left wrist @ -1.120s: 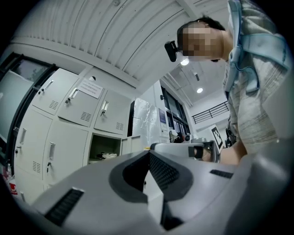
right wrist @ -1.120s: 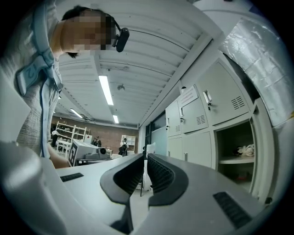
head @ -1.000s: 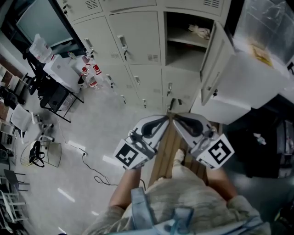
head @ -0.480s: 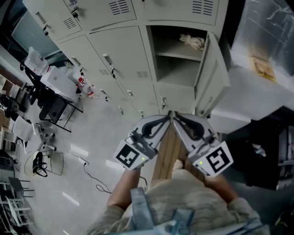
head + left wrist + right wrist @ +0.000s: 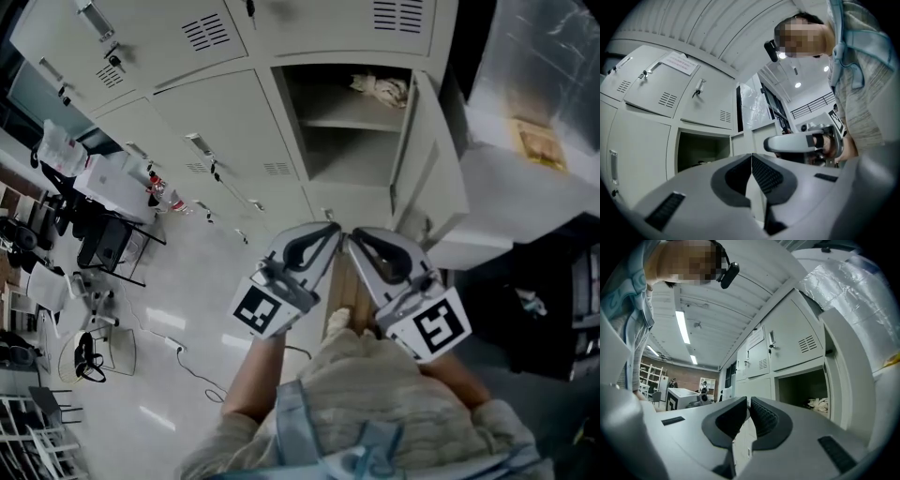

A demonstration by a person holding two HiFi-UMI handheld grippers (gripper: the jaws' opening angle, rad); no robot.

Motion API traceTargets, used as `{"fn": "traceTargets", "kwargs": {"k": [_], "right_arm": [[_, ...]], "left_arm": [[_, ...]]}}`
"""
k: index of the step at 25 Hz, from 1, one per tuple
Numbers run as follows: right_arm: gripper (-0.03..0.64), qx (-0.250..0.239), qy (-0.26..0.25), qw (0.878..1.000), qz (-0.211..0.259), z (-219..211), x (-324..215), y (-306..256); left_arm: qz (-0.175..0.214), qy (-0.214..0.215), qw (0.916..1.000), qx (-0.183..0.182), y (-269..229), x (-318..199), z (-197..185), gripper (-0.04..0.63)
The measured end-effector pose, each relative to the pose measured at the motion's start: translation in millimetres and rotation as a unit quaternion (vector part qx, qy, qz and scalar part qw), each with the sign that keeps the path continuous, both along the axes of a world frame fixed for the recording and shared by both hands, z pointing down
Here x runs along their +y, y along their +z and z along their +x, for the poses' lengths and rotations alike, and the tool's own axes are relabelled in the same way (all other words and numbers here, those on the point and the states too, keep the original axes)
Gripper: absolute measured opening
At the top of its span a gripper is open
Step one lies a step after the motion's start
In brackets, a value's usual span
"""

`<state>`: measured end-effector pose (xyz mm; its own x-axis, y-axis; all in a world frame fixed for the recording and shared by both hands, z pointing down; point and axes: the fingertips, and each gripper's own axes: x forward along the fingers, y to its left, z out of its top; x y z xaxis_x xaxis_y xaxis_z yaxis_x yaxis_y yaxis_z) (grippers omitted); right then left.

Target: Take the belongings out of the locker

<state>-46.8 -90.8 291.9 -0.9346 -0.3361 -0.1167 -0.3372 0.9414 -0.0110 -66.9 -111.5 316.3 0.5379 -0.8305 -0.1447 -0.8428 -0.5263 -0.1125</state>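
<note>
Holds the left hand-held gripper (image 5: 335, 227) pressed together on nothing, aimed at the open grey metal locker (image 5: 314, 155). Holds the right hand-held gripper (image 5: 350, 234) just beside it, likewise closed and empty, likely only approaching. Has yet to reach the crumpled pale cloth (image 5: 381, 87) at the upper shelf's (image 5: 342, 120) right edge.
</note>
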Motion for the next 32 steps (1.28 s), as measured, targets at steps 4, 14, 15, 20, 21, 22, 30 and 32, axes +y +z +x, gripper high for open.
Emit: {"fn": "traceTargets", "kwargs": {"k": [4, 14, 15, 20, 21, 22, 30, 32], "right_arm": [[0.005, 0.013, 0.043, 0.999, -0.018, -2, -22, -1], [0.005, 0.011, 0.110, 0.993, -0.039, -7, -60, 5], [0.005, 0.009, 0.113, 0.993, -0.038, -8, -62, 5], [0.011, 0.013, 0.129, 0.991, -0.041, -12, -69, 7], [0.020, 0.014, 0.133, 0.990, -0.043, -13, -70, 7], [0.023, 0.014, 0.136, 0.990, -0.041, -12, -72, 7], [0.032, 0.009, 0.158, 0.987, -0.035, -6, -83, 5], [0.032, 0.004, 0.161, 0.986, -0.031, -5, -84, 4]], "left_arm": [[-0.004, 0.026, 0.9995, -0.018, 1, -31, -9, 0.005], [-0.008, 0.089, 0.9914, -0.096, 12, -103, -9, 0.005], [-0.013, 0.093, 0.9905, -0.100, 14, -109, -8, 0.005], [-0.024, 0.102, 0.9846, -0.140, 21, -141, -3, 0.006], [-0.023, 0.104, 0.9831, -0.149, 22, -148, -1, 0.006], [-0.019, 0.108, 0.9812, -0.159, 22, -155, 1, 0.006], [0.004, 0.120, 0.9588, -0.257, 21, -209, 15, 0.131], [0.008, 0.123, 0.9530, -0.277, 21, -220, 17, 0.148]]}}
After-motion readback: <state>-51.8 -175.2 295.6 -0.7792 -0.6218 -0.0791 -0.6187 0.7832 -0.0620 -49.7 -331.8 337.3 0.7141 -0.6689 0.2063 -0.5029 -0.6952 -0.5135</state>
